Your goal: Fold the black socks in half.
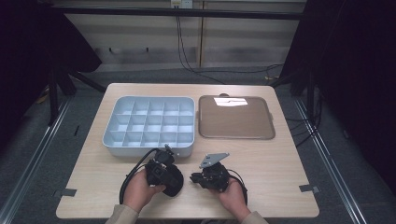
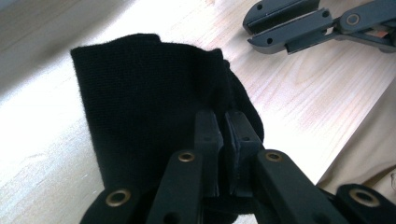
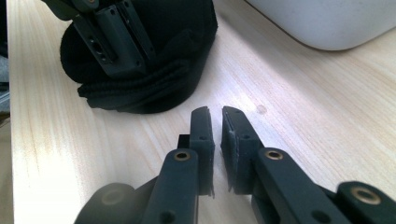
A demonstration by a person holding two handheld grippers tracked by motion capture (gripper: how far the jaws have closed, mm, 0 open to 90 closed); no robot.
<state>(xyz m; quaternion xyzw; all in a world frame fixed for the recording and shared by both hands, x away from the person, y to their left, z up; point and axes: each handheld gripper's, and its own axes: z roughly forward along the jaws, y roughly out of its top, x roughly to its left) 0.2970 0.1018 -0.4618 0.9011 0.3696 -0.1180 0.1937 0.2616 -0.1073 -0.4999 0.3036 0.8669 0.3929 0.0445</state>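
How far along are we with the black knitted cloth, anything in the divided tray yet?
Nothing is stowed: the pale grey divided tray and the flat brown tray hold nothing. In hand: the left gripper is shut on the black knitted cloth, bunched low over the wooden table. The right gripper is nearly closed on nothing. Placing remains.

Grey compartment tray [image 1: 148, 125] beside brown flat tray [image 1: 236, 117] on wooden table [image 1: 280, 163], cables [image 1: 187, 56] behind.

One black knit cloth [image 1: 173, 181], one grey compartment box [image 1: 149, 125], one brown tray [image 1: 236, 117], two claws, left [image 1: 168, 150], right [image 1: 193, 178]
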